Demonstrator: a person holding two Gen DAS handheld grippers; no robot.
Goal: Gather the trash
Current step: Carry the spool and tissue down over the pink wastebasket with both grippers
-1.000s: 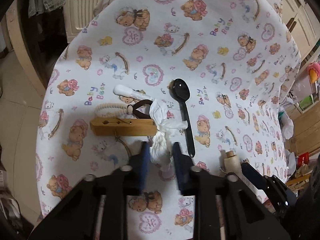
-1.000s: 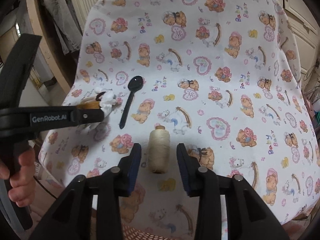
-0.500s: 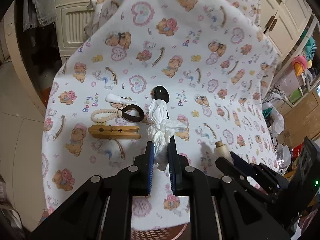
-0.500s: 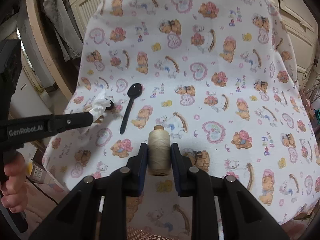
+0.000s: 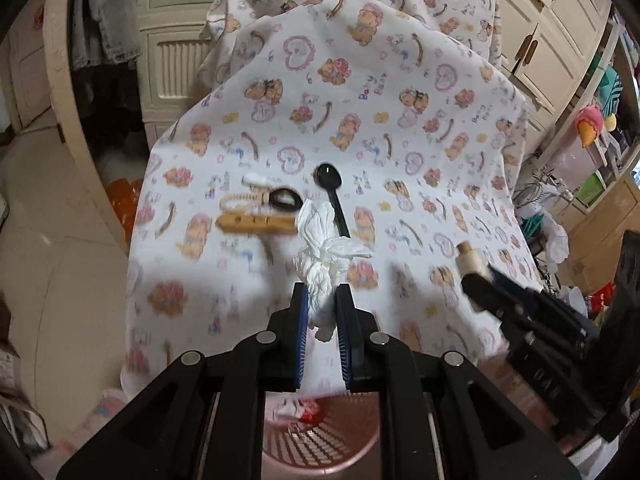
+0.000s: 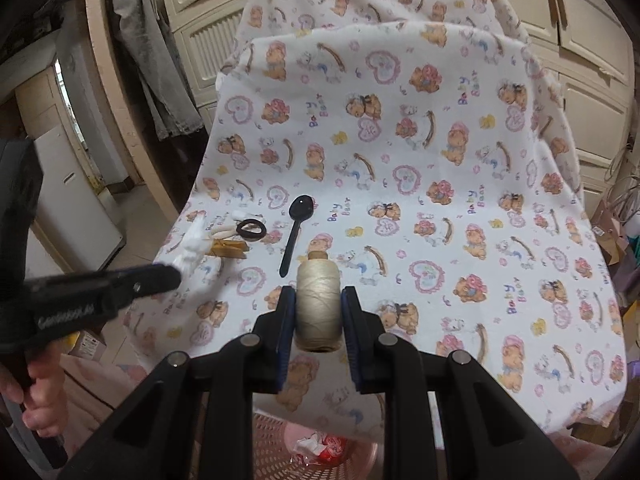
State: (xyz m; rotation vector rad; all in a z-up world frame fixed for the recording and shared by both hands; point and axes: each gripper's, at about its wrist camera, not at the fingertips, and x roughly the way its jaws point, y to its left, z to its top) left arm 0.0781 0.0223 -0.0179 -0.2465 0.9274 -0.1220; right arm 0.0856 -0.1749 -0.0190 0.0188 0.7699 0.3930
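Crumpled white tissue [image 5: 322, 256] is pinched between the blue pads of the left gripper [image 5: 322, 312], lifted off the bear-print cloth on the tabletop [image 5: 400, 92]. The right gripper [image 6: 319, 312] is clamped on a cream spool of thread [image 6: 318, 304]. A pink plastic basket [image 6: 276, 440] sits below the tabletop edge with wrappers inside.

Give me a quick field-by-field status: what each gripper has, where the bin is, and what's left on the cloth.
left gripper: shut on crumpled tissue, lifted off the cloth
right gripper: shut on thread spool
pink basket: below the table's near edge, some trash inside
left on tablecloth: black spoon, wooden clothespin, black hair tie, beaded band, small white item
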